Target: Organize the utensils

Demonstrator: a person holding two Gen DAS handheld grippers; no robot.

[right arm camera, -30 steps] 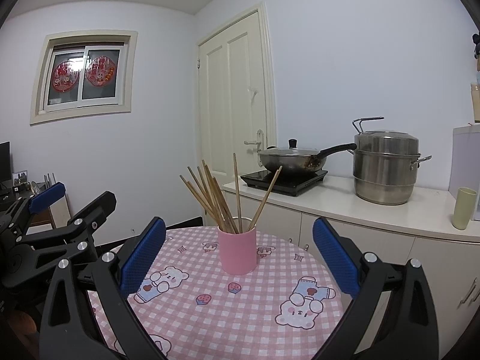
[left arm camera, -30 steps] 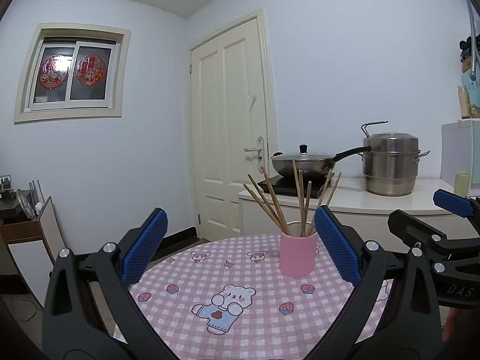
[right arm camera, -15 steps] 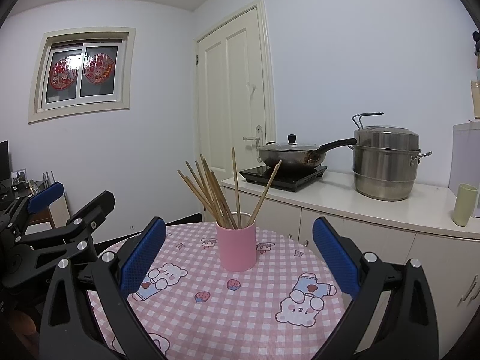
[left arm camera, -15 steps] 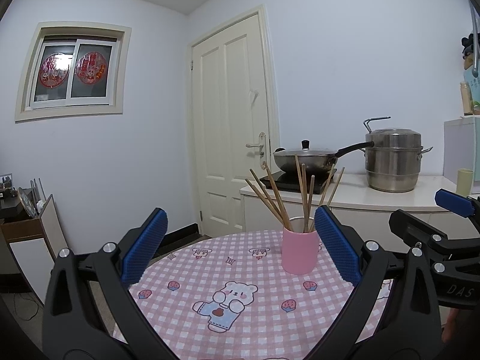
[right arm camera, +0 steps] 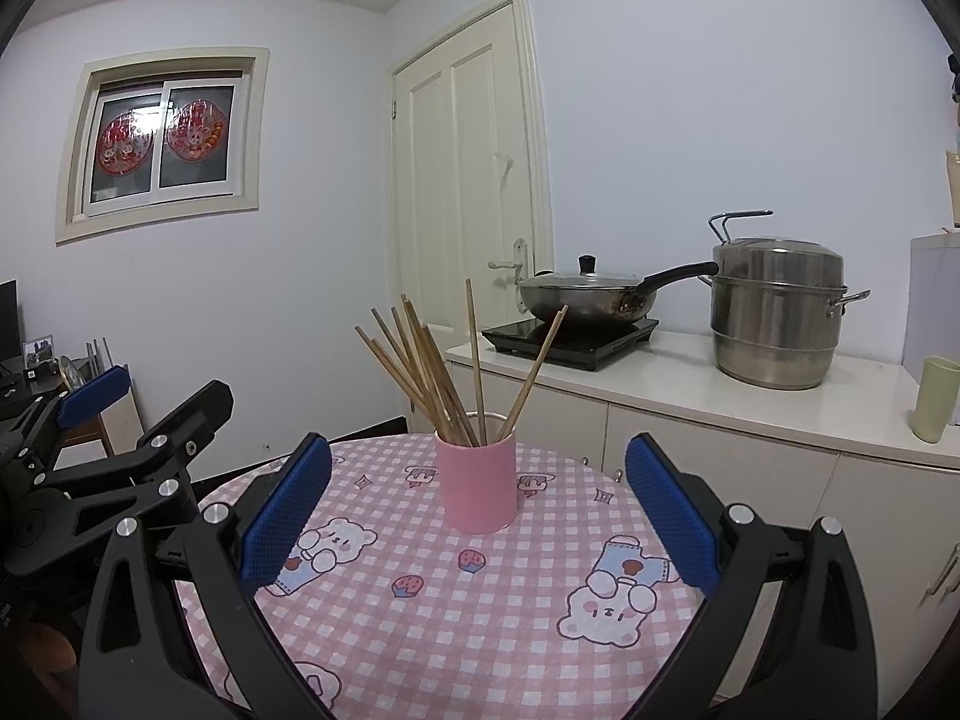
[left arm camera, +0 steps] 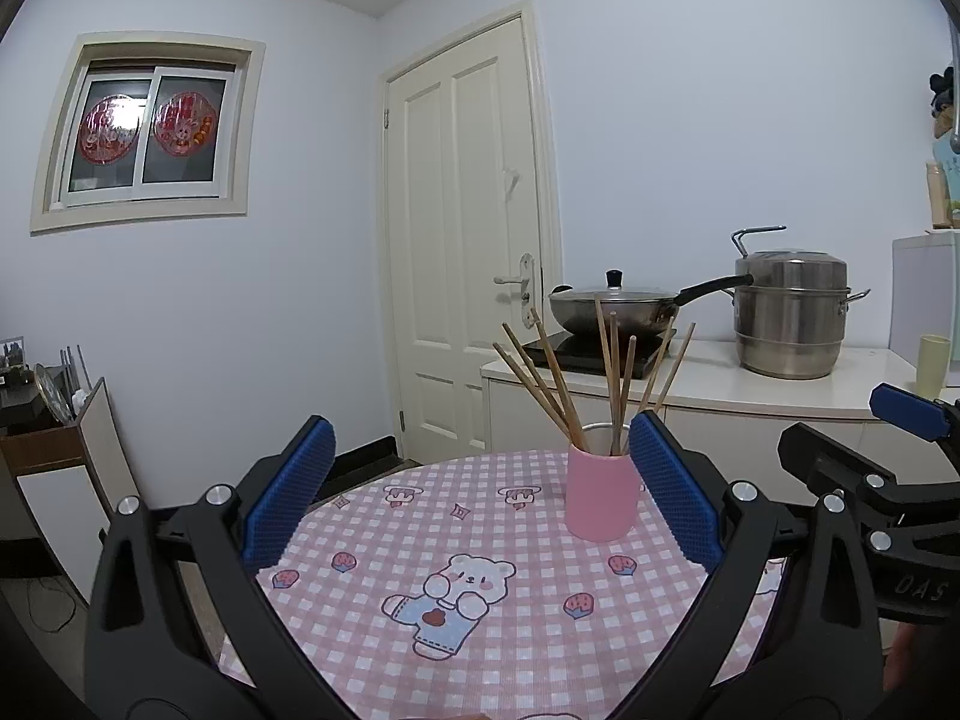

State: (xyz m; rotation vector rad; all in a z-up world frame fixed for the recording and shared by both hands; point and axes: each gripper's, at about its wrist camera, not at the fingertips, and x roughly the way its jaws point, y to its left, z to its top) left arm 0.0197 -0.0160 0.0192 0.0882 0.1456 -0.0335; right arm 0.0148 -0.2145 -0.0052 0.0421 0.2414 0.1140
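A pink cup (left arm camera: 602, 492) (right arm camera: 477, 483) stands upright on the round table with the pink checked cloth (left arm camera: 510, 612) (right arm camera: 480, 612). Several wooden chopsticks (left arm camera: 561, 384) (right arm camera: 423, 369) stand in it, fanned out. My left gripper (left arm camera: 480, 495) is open and empty, above the table, with the cup just inside its right finger. My right gripper (right arm camera: 477, 507) is open and empty, with the cup centred between its fingers, farther off. Each gripper shows at the edge of the other's view, the right one (left arm camera: 888, 480) and the left one (right arm camera: 108, 456).
Behind the table a white counter (right arm camera: 720, 396) carries an induction hob with a lidded wok (right arm camera: 579, 297), a steel steamer pot (right arm camera: 774, 315) and a pale green cup (right arm camera: 933, 399). A closed door (left arm camera: 468, 240) is beyond. A low cabinet (left arm camera: 54, 456) stands at the left.
Both grippers have tilted or sunk slightly, so the cup and counter sit a little lower in both views. The cup and chopsticks have not moved. Both grippers stay open.
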